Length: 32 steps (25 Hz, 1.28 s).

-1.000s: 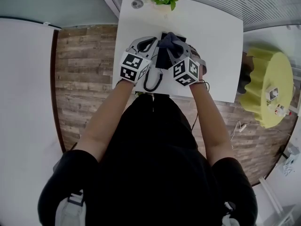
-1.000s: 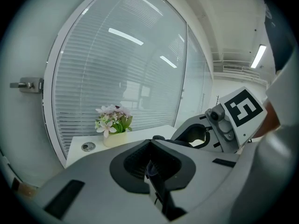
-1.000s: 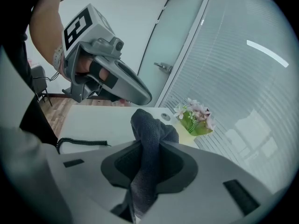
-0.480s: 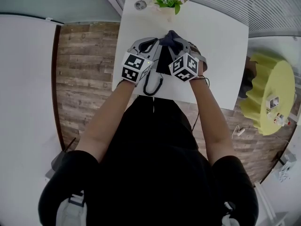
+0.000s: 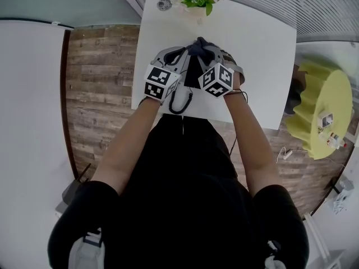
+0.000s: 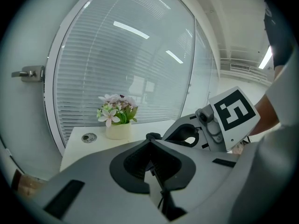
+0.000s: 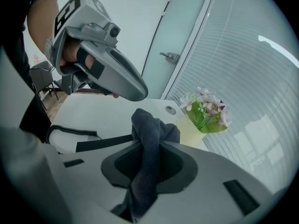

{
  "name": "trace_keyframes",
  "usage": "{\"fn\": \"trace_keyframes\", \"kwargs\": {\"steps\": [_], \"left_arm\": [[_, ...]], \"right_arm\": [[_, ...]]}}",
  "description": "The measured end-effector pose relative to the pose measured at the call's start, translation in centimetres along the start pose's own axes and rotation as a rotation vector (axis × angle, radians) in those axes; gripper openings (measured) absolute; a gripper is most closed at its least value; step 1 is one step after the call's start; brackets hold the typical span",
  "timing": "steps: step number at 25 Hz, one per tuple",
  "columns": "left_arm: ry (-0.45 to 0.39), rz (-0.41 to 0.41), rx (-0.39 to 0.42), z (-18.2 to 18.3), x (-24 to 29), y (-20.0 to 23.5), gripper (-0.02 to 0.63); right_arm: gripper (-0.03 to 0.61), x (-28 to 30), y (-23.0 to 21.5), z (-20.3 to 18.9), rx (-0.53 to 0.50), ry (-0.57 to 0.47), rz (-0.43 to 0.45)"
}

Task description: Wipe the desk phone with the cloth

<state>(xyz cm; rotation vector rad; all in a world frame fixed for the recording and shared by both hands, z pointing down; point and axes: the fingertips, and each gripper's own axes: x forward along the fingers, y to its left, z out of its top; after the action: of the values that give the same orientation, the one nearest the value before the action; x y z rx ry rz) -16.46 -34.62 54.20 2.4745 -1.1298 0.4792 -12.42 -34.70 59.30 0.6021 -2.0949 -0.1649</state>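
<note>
The right gripper (image 7: 148, 143) has its jaws pinched on the dark cloth (image 7: 150, 121), which bunches past their tips by the desk phone (image 5: 193, 74); the left gripper (image 6: 150, 142) has its jaws closed and empty.

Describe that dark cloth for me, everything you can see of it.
The cloth is dark grey-blue, soft and fuzzy like microfibre. It is bunched into a fold and pinched between the jaws of the right gripper, with its rounded top sticking out past them above the white table.

Your forearms (image 5: 130, 134) reach forward side by side; your left gripper (image 6: 150, 148) has its jaws pressed together, and your right gripper (image 7: 149, 147) clamps the cloth (image 7: 152, 122).
</note>
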Motion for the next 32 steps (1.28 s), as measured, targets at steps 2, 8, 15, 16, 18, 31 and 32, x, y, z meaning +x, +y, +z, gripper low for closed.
{"fn": "trace_keyframes", "kwargs": {"steps": [2,8,15,16,18,31,32], "left_arm": [[0.003,-0.004,-0.002,-0.3,0.1,-0.3,0.011],[0.006,-0.009,-0.006,-1.0,0.1,-0.7,0.011],[0.019,-0.012,-0.011,-2.4,-0.3,-1.2,0.011],[0.023,-0.014,-0.012,-2.7,-0.4,-1.3,0.011],[0.031,-0.017,-0.013,-3.2,-0.4,-1.5,0.011],[0.055,-0.025,-0.013,-5.1,-1.4,-2.4,0.011],[0.056,-0.026,-0.012,-5.2,-1.4,-2.5,0.011]], "right_arm": [[0.092,0.0,0.2,-0.1,-0.001,0.003,0.004],[0.092,0.0,1.0,-0.5,-0.012,0.012,0.017],[0.092,-0.2,2.6,-1.0,-0.012,0.023,0.024],[0.092,-0.2,2.9,-1.1,-0.013,0.025,0.027],[0.092,-0.2,3.3,-1.2,-0.014,0.028,0.032],[0.092,-0.4,6.0,-2.0,-0.017,0.062,0.062],[0.092,-0.4,6.1,-2.1,-0.017,0.064,0.063]]}}
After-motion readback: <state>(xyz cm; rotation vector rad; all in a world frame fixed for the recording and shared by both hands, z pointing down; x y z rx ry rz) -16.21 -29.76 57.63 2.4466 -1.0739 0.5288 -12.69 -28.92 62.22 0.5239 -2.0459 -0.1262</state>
